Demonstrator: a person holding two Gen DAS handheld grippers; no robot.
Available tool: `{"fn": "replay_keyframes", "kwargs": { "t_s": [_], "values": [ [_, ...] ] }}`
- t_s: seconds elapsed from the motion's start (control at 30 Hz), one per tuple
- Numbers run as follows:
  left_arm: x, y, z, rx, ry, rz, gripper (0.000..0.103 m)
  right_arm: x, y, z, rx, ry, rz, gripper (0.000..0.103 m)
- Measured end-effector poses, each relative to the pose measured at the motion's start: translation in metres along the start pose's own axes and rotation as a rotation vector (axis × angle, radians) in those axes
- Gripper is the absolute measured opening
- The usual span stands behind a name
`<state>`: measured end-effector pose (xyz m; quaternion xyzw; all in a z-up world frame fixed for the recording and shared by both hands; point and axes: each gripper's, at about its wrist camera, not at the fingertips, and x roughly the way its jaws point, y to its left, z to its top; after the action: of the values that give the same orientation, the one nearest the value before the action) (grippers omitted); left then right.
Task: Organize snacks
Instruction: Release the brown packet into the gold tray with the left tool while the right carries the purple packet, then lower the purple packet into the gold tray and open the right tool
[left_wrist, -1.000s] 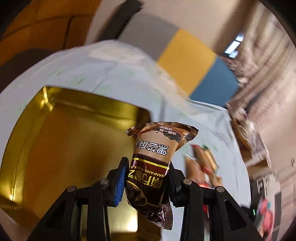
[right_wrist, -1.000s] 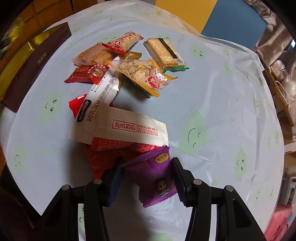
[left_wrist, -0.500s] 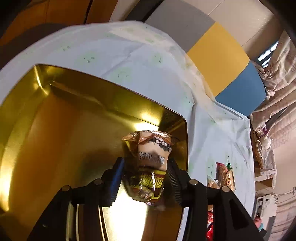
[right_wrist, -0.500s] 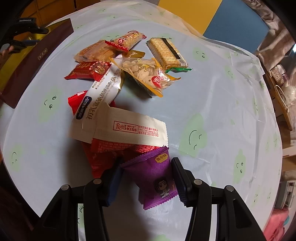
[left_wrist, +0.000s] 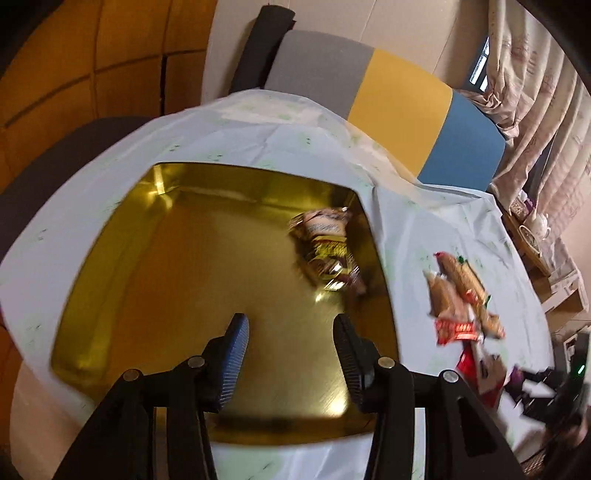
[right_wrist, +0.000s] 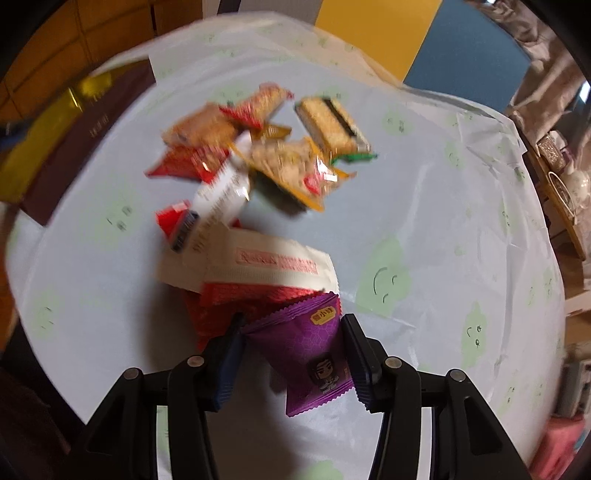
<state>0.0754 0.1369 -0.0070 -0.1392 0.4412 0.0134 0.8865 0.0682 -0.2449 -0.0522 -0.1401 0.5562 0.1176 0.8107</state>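
Two fisheye views look forward along hand-held grippers over a round tabletop (right_wrist: 443, 206) covered in a pale cloth printed with green smiley faces. The left gripper (left_wrist: 291, 332) hovers over a shallow gold tin tray (left_wrist: 122, 236); its fingers are spread wide with nothing between them; a brown snack packet (left_wrist: 327, 251) lies inside the tray, near its far right corner, blurred. The right gripper (right_wrist: 291, 332) pinches a purple snack packet (right_wrist: 306, 343) between its fingers, just at the near edge of the snack pile (right_wrist: 251, 177).

The step in hand, judging by the task, looks like carrying the purple packet to the tray; to do it well, lift it straight up so it comes free of the red packet (right_wrist: 221, 314) and the white wrapper (right_wrist: 266, 262) that it overlaps or touches, then bring it over the tray's rim before letting go; set it beside the brown packet, not on it, so the tray fills in order.

In the way: the dark brown lid (right_wrist: 77, 147) lies between the pile and the tray in the right view, and the left gripper sits over the tray, so it should clear off first. A striped grey, yellow and blue chair back (left_wrist: 388, 96) and curtains (left_wrist: 535, 96) stand beyond the tabletop.
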Motion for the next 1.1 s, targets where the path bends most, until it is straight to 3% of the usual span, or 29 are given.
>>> {"fn": "replay_keyframes", "kwargs": {
  "t_s": [0.13, 0.3, 0.5, 0.67, 0.77, 0.9, 1.0, 1.1],
  "values": [
    [-0.012, 0.022, -0.018, -0.041, -0.011, 0.039, 0.048, -0.024, 0.007, 0.003, 0.021, -0.071, 0.039, 0.052],
    [-0.018, 0.043, -0.032, -0.099, -0.009, 0.055, 0.048, -0.055, 0.040, 0.024, 0.035, -0.193, 0.192, 0.052],
    [-0.033, 0.058, -0.037, -0.123, -0.046, 0.064, 0.048, -0.076, 0.126, 0.085, -0.068, -0.290, 0.394, 0.052],
    [-0.041, 0.080, -0.041, -0.175, -0.060, 0.068, 0.048, -0.056, 0.205, 0.135, -0.136, -0.260, 0.437, 0.052],
    [-0.045, 0.093, -0.044, -0.203, -0.076, 0.076, 0.048, -0.037, 0.247, 0.151, -0.185, -0.227, 0.402, 0.052],
    [-0.052, 0.107, -0.049, -0.218, -0.096, 0.099, 0.048, -0.014, 0.290, 0.152, -0.240, -0.194, 0.285, 0.053],
    [-0.054, 0.114, -0.050, -0.222, -0.097, 0.110, 0.048, -0.006, 0.304, 0.154, -0.236, -0.226, 0.194, 0.067],
    [-0.054, 0.117, -0.052, -0.229, -0.103, 0.109, 0.048, -0.004, 0.306, 0.156, -0.236, -0.238, 0.189, 0.068]
  ]
}}
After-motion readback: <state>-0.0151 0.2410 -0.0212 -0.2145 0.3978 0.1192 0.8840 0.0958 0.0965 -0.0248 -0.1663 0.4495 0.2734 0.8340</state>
